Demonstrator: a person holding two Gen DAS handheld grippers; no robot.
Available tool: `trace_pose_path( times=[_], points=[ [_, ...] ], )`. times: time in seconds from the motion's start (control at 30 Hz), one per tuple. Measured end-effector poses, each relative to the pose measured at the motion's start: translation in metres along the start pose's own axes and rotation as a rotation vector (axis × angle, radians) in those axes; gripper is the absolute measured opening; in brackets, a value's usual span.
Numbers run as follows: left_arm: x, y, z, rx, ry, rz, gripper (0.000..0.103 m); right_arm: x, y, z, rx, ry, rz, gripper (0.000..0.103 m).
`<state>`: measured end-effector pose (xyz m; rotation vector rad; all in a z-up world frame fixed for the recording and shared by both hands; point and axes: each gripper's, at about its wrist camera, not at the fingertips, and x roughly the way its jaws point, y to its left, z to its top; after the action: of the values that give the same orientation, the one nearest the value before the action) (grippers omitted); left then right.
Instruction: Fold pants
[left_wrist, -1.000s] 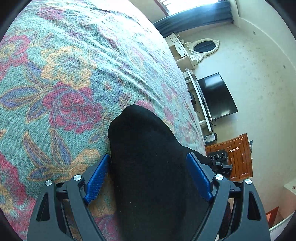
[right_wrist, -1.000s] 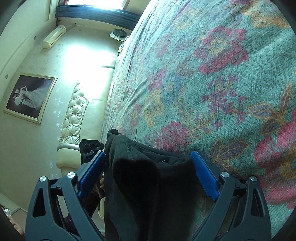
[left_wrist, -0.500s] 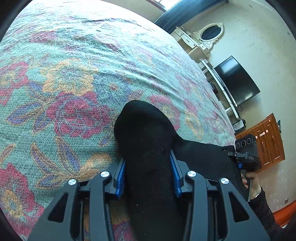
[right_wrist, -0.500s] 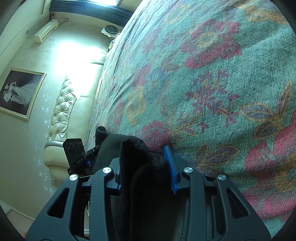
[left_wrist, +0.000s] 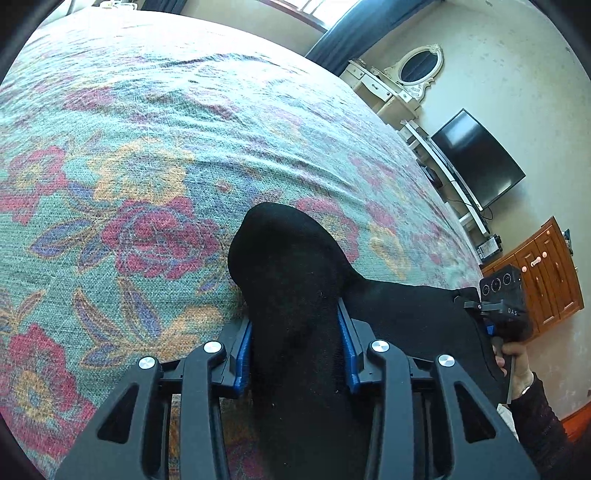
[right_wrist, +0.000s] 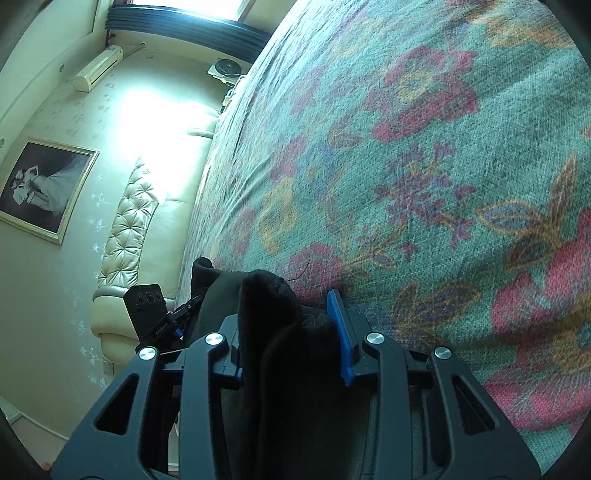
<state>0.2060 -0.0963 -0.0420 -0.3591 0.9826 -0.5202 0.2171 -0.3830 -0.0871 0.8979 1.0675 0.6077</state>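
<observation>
A second ago both our grippers stood wide apart with the black cloth lying loose between the pads; now both are clamped on it. The left gripper (left_wrist: 295, 332) has its blue pads pressed into either side of a thick bunch of the pants (left_wrist: 291, 280), which bulges out ahead of the fingertips in a rounded hump, and its jaws are closing a last little bit. The right gripper (right_wrist: 291, 332) has settled, squeezed on another gathered fold of the pants (right_wrist: 269, 295), the cloth filling the gap between its pads and poking out just ahead of them.

Between the two tools the pants run as one dark band along the near edge of the bed (left_wrist: 147, 166); in the left view the band leads off to the right of our tool to the other gripper and the hand (left_wrist: 515, 363) that holds it.

We judge that the grasp step is done: we hold the garment at two points. The bedspread ahead of both tools lies bare, so we can next lift and lay the pants out there. With such thick bunches, an inner layer may slip out as we lift.
</observation>
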Motion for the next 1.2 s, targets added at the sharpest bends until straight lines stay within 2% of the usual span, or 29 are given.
trace_pose_path(
  times=[0.23, 0.73, 1.2],
  points=[
    [-0.003, -0.006, -0.001, 0.012, -0.021, 0.039, 0.037, 0.001, 0.009, -0.001, -0.002, -0.003, -0.015, 0.035],
    [-0.019, -0.003, -0.004, -0.016, -0.066, 0.068, 0.034, 0.019, 0.029, 0.008, -0.014, 0.001, -0.041, 0.035],
    [-0.027, 0.028, 0.006, -0.083, -0.059, 0.043, 0.033, 0.047, 0.052, 0.018, -0.033, 0.030, -0.037, 0.035]
  ],
)
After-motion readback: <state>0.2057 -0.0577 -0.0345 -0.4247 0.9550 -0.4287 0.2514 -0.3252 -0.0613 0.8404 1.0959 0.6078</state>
